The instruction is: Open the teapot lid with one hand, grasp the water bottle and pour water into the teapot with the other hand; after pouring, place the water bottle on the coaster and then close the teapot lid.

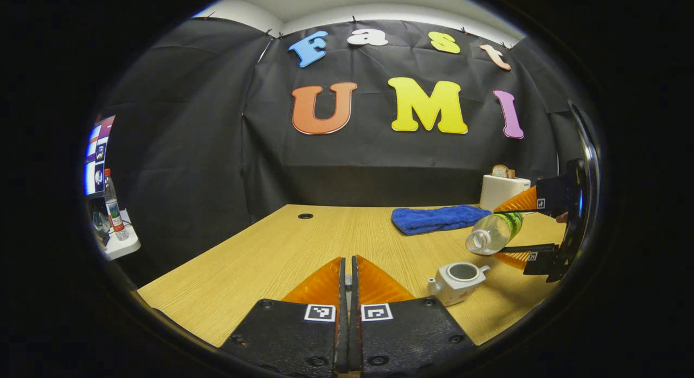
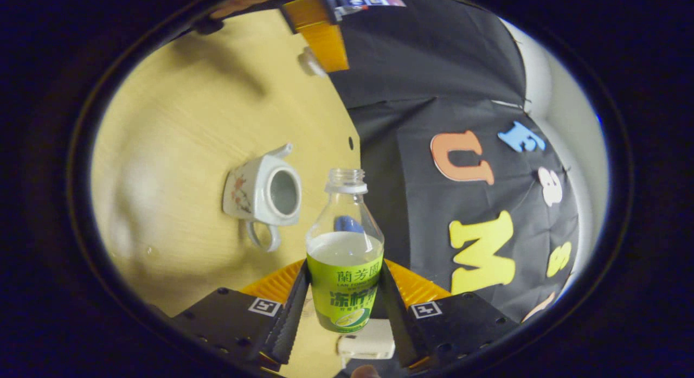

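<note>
The left tool (image 1: 348,291) is held low over the bench (image 1: 260,248), its fingers pressed together, seemingly on the lid, though this cannot be confirmed. One teapot (image 1: 456,281) is seen standing open, and just above it to the right one water bottle (image 1: 494,232), uncapped, is tilted mouth-down and pinched at its label by the right tool (image 2: 344,296). The pouring step is judged to be in hand; more tilt over the opening is called for next. One blue towel (image 1: 436,218) and one toaster (image 1: 501,189) are set behind.
</note>
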Tool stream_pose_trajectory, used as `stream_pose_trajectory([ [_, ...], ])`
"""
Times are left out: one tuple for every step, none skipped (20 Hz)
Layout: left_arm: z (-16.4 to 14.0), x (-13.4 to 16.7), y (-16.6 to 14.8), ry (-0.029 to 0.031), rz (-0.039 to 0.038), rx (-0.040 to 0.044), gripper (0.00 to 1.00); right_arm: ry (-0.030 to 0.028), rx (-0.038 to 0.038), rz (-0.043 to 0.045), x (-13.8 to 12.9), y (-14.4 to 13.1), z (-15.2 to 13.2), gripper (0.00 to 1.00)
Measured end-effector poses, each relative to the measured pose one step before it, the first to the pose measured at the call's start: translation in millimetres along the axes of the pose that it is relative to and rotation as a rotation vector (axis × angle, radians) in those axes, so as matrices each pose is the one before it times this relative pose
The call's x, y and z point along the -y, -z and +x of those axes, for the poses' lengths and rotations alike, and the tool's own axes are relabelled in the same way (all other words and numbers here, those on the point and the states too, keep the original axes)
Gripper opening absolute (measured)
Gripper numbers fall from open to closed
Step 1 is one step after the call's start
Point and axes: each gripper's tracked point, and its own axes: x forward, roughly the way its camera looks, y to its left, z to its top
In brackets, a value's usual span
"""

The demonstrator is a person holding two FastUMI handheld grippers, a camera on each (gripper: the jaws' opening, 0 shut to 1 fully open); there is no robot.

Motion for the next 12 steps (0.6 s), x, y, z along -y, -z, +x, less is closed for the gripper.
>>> stream_pose_trajectory([
  [0.30,1.45,-2.02,-0.00147,0.00212,0.00439,0.03,-0.00207,0.01455,0.08341,4.40,-1.99,-3.39,0.74],
  [-1.25,2.76,-1.38,-0.00030,-0.00036,0.00312,0.03,-0.00061,0.01566,0.08088,4.16,-1.93,-2.01,0.74],
  [0.67,3.53,-2.08,0.00295,-0.00250,0.00361,0.03,0.00161,0.01634,0.08013,4.49,-2.17,-2.90,0.74],
  [0.62,4.32,-1.16,0.00265,-0.00063,0.00169,0.03,0.00625,0.01267,0.07765,7.01,0.35,-2.19,0.74],
  [-0.76,3.49,-1.76,0.00248,0.00473,0.00297,0.03,0.00690,0.01750,0.07651,6.90,-0.44,-3.42,0.74],
  [-1.56,4.11,-3.32,-0.00129,0.00815,0.00587,0.04,0.01024,0.01277,0.07374,6.87,1.82,-2.85,0.72],
  [0.02,2.86,-3.80,-0.00037,0.00800,0.00621,0.03,0.00766,0.01729,0.07838,7.69,-0.46,-2.54,0.74],
  [-0.54,4.03,-4.17,0.00013,0.00302,0.00642,0.04,0.01056,0.01364,0.08285,7.60,0.33,-1.43,0.74],
  [-0.82,4.36,-4.19,0.00166,0.00146,0.00554,0.03,0.00497,0.01743,0.08934,8.94,-3.19,-3.89,0.74],
  [-1.31,5.52,-3.76,0.00153,-0.00202,0.00384,0.03,0.01192,0.01723,0.09429,10.82,-1.74,-1.35,0.72],
  [-0.66,6.01,-3.64,0.00449,-0.00258,0.00274,0.03,0.00863,0.01724,0.09038,11.41,-3.93,-2.79,0.71],
  [-3.00,7.65,-4.87,0.00784,-0.00404,0.00579,0.03,0.01335,0.01403,0.06797,11.72,-2.39,1.89,0.71],
])
